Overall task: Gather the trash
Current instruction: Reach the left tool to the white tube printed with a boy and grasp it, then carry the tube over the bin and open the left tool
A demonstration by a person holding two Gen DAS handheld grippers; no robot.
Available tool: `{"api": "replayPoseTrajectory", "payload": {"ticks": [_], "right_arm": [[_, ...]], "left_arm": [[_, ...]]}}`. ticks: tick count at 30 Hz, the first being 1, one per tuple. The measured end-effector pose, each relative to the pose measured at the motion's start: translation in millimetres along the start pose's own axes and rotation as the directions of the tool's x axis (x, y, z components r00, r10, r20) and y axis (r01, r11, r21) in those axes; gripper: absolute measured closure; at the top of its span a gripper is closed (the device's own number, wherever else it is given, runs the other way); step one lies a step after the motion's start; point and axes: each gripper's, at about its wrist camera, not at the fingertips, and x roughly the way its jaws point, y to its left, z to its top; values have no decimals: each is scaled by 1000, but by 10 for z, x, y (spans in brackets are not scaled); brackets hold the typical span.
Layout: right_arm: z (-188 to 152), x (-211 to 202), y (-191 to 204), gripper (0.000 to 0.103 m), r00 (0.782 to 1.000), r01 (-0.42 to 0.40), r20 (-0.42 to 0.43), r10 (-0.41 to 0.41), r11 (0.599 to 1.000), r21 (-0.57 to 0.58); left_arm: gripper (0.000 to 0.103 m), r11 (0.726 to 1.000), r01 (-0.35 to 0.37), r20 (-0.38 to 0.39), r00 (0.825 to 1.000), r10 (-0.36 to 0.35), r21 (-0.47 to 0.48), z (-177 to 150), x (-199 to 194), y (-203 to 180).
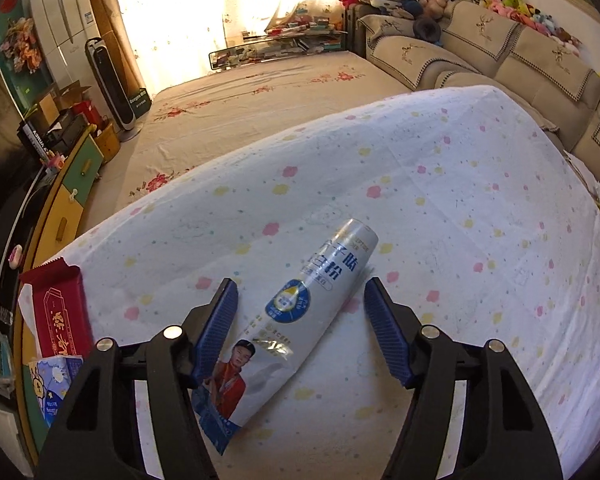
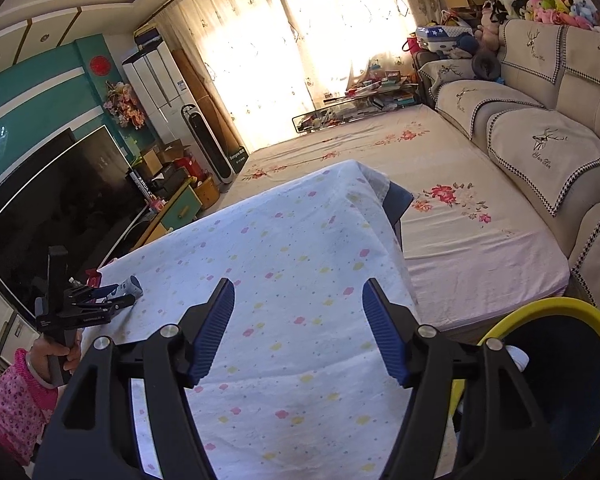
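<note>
Left wrist view: the left gripper (image 1: 300, 300) hangs over a table covered with a white spotted cloth (image 1: 440, 208), its blue-padded jaws spread apart. A grey-and-white wrapper (image 1: 300, 308), printed with a yellow-and-blue badge and a figure in red, lies flat on the cloth between the jaws. Its lower left portion sits against or partly behind the left pad; the right pad stands clear of it, so the wrapper is not clamped. At the table's left edge lie a red packet (image 1: 60, 316) and, just below it, a blue-and-yellow packet (image 1: 56, 384), both apart from the gripper. Right wrist view: the right gripper (image 2: 298, 304) is released and empty, with only bare cloth showing between its pads. A yellow-rimmed bin (image 2: 572, 320) stands at the lower right, beside the table's near corner; a small white object rests inside its rim. At the far left of this view the left gripper appears, held by a hand (image 2: 56, 354) with a pink patterned sleeve (image 2: 16, 396), poised over the wrapper at the table's far side.
</note>
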Motion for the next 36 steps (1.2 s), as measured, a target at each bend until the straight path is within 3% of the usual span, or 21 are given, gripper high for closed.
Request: {"api": "replayPoseTrajectory", "payload": {"ticks": [11, 20, 24, 30, 36], "right_arm": [[24, -113, -3, 40, 998, -53, 20, 52, 998, 36], [71, -259, -58, 40, 995, -84, 55, 81, 995, 45], [74, -619, -120, 40, 988, -111, 110, 106, 993, 36], [-61, -1399, -427, 40, 981, -25, 192, 22, 1000, 9], [-246, -2063, -876, 40, 961, 125, 244, -130, 992, 37]], "left_arm": [[75, 999, 4, 5, 1000, -4, -44, -114, -230, -348], [78, 999, 27, 58, 998, -25, -39, -254, -680, -1156], [78, 999, 52, 69, 996, -53, 8, -289, -861, -1637], [78, 983, 147, 97, 983, -158, 108, -193, -1098, -2527], [78, 929, 285, 103, 943, -316, 237, -22, -1194, -3632]]}}
